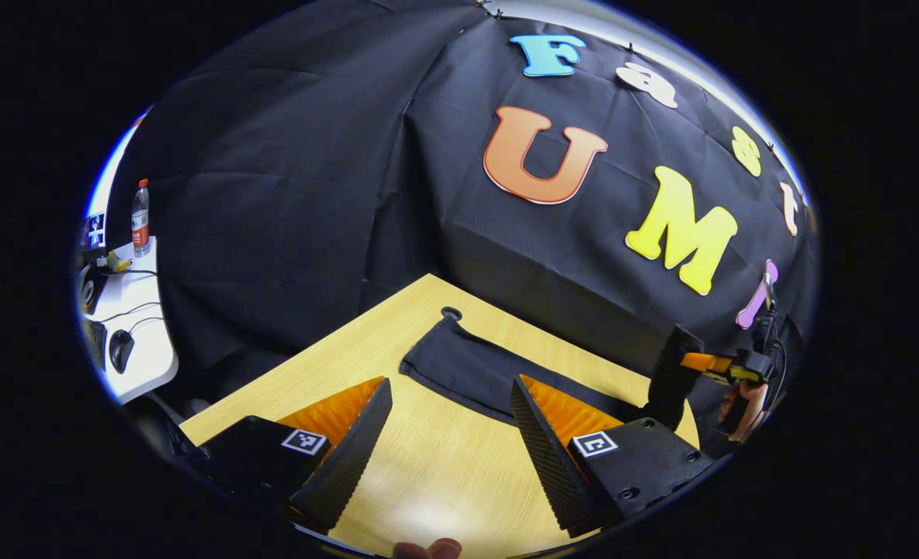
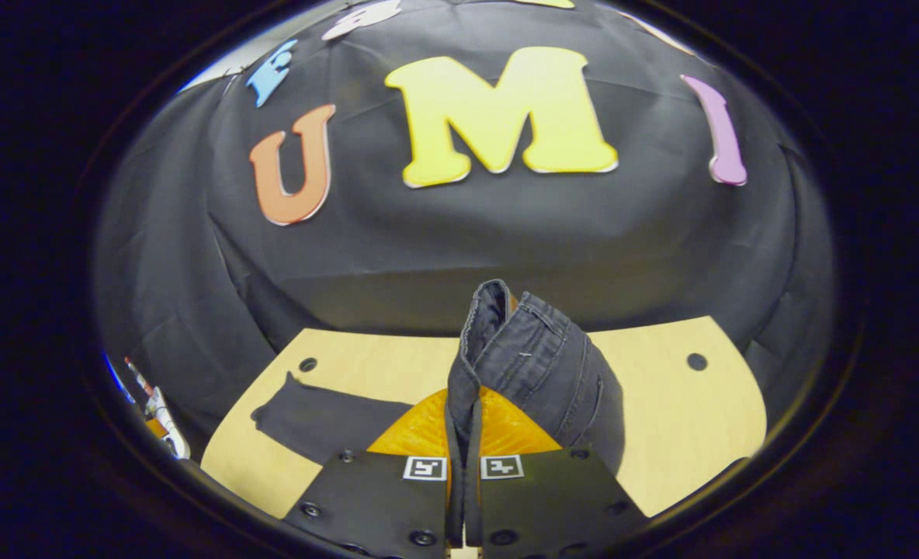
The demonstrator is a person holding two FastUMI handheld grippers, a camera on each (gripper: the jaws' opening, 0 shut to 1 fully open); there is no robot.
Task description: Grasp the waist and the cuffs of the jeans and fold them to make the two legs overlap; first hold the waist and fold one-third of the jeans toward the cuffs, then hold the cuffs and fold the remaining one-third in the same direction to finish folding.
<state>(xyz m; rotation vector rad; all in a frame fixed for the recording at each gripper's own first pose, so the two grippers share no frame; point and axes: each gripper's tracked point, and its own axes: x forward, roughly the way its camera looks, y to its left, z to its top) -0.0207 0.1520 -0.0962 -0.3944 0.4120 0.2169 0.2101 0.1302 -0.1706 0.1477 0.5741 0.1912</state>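
Note:
Dark jeans (image 1: 475, 371) lie with their legs flat on the wooden table (image 1: 444, 473), the cuffs near a hole at the far edge. My left gripper (image 1: 450, 382) hangs open just above the table, in front of the legs and holding nothing. At the far right my right gripper (image 1: 719, 366) holds the waist end (image 1: 673, 373) lifted off the table. In the right gripper view, the right gripper (image 2: 463, 407) is shut on the jeans' waist (image 2: 525, 357), which stands up in a fold between the fingers. The legs (image 2: 320, 415) trail away flat to the left.
The table (image 2: 677, 419) has small round holes (image 2: 696, 361) near its far edge, right against the black cloth wall. A white side table (image 1: 137, 349) at the left carries a bottle (image 1: 140, 217), a mouse (image 1: 120, 349) and cables. A fingertip (image 1: 428, 549) shows at the bottom edge.

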